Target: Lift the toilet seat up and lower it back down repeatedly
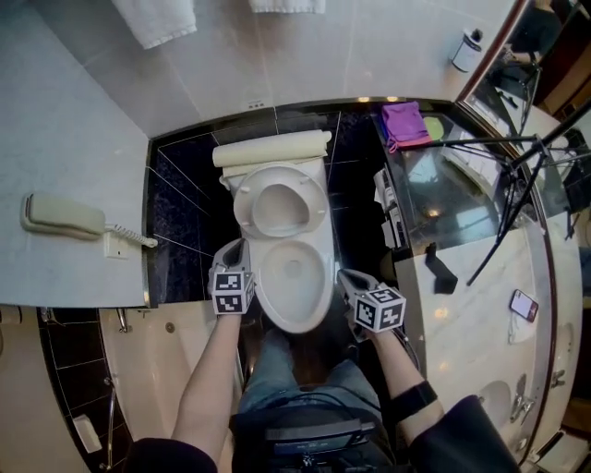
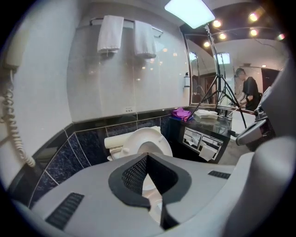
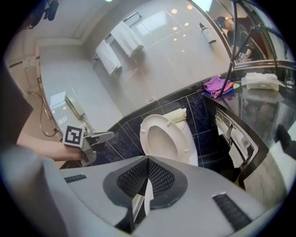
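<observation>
The white toilet seat stands raised, leaning back against the lid and tank, so its underside faces me. Below it the bowl is uncovered. My left gripper hangs beside the bowl's left rim and my right gripper beside its right rim; neither touches the seat. In the left gripper view the seat shows just beyond my left gripper, whose jaws meet at the tips with nothing between them. The right gripper view shows the raised seat ahead of my right gripper, also shut and empty.
A wall phone with a coiled cord hangs at the left. Dark tiles line the wall behind the toilet. At the right stands a glass counter with a purple cloth, a tripod and a phone. Towels hang above.
</observation>
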Available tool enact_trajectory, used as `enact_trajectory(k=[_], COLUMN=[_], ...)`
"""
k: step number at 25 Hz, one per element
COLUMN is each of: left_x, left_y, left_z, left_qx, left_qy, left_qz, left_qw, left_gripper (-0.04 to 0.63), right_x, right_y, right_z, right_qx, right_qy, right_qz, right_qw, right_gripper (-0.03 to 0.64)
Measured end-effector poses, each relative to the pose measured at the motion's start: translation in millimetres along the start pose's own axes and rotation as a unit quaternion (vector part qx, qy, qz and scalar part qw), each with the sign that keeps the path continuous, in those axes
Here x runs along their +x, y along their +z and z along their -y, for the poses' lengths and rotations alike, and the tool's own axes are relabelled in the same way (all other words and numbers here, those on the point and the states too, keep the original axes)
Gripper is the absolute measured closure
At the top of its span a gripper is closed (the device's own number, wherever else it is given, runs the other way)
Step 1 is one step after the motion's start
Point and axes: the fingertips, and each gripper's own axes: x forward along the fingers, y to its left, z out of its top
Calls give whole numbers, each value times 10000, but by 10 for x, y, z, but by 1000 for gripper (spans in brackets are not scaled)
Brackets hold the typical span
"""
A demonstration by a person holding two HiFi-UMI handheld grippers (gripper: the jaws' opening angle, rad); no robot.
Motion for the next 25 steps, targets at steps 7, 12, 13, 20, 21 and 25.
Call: enact_trajectory(k=[7,12,13,20,21,25], left_x=[-1000,-1592,-1687,-2196,-2255,-2442], left_y=[128,85,89,-76,-103,-154], left_z=[85,164,184,355,373,413], left_qx=[-268,-514,-562,-634,-639,-710], left_qy=[323,515,545,627,630,659], left_qz=[209,344,383,485,486,561], left_qw=[9989,9968,9962,9948,9948,9937], left_gripper=[595,595,595,595,595,595], right_x=[-373,-715,-767,-1080,-1121,-1243], right_y=[274,370,397,379,351,233], right_z=[-47,5,18,-30,-28,-17], right_qx=[-750,-916,-909,-1037,-1058,-1064], right_qy=[-129,-235,-231,-293,-314,-360], right_qz=[85,173,217,363,367,347], right_qw=[9971,9954,9954,9935,9932,9931], right_gripper=[600,600,600,600,600,600])
